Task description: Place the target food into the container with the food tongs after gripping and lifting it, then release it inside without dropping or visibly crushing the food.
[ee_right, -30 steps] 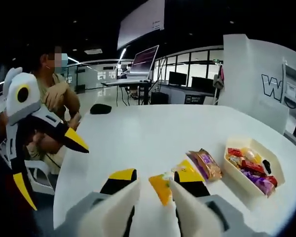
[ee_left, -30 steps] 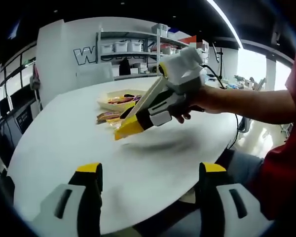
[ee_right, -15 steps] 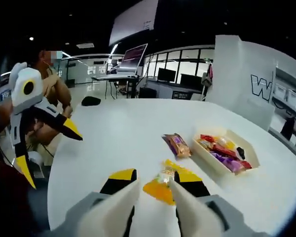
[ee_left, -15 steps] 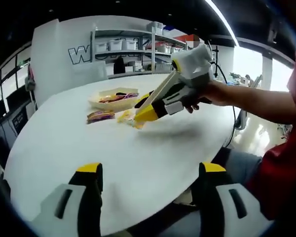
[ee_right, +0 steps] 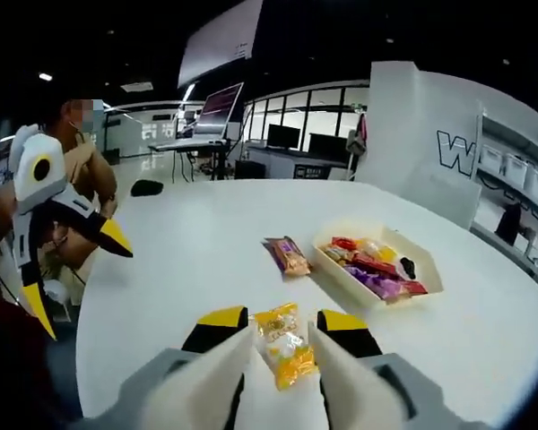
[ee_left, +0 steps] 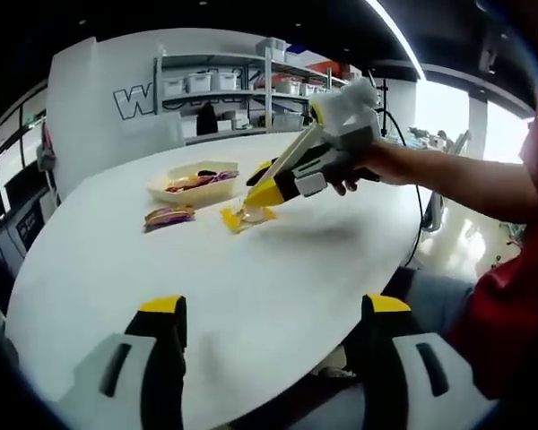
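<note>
We record a large round white table (ee_left: 251,269); a white partition wall with a big grey letter W (ee_right: 430,134); grey metal shelving holding white storage bins (ee_left: 224,85); bright windows (ee_left: 444,107); a long ceiling light strip (ee_left: 399,40); distant desks with dark monitors (ee_right: 296,139).

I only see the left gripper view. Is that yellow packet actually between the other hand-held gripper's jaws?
Observer: Yes. In the right gripper view the yellow packet lies between the right hand-held gripper's jaws. I cannot tell whether they pinch it.
Operator: Is anyone behind my camera?
Observer: A person sits at the table's edge, behind the left hand-held gripper.
</note>
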Demonstrator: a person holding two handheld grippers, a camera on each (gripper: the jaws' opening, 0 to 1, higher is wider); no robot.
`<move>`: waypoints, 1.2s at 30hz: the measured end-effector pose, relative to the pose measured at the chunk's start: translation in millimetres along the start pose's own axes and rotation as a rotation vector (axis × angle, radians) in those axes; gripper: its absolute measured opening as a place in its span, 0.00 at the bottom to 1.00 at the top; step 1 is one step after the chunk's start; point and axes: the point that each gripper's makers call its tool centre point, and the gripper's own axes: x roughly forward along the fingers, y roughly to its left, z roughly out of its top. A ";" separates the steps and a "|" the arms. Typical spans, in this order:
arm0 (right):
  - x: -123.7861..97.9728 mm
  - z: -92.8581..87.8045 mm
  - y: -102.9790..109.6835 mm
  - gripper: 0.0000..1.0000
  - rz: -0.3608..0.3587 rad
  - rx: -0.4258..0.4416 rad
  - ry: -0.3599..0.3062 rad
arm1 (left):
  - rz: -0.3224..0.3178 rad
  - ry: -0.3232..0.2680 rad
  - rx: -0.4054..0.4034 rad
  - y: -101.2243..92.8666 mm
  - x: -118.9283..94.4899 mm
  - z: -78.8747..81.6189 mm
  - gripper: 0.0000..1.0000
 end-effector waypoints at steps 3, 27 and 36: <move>6.3 3.5 -0.3 0.26 0.030 -0.072 -0.002 | 0.006 -0.002 -0.003 1.8 -1.4 1.2 0.77; 14.1 -4.4 3.1 0.26 0.135 0.021 0.009 | 0.015 0.023 0.014 5.3 3.0 4.0 0.77; 15.1 -5.3 14.6 0.27 0.201 -0.021 -0.009 | 0.010 0.024 0.022 3.4 6.0 7.2 0.77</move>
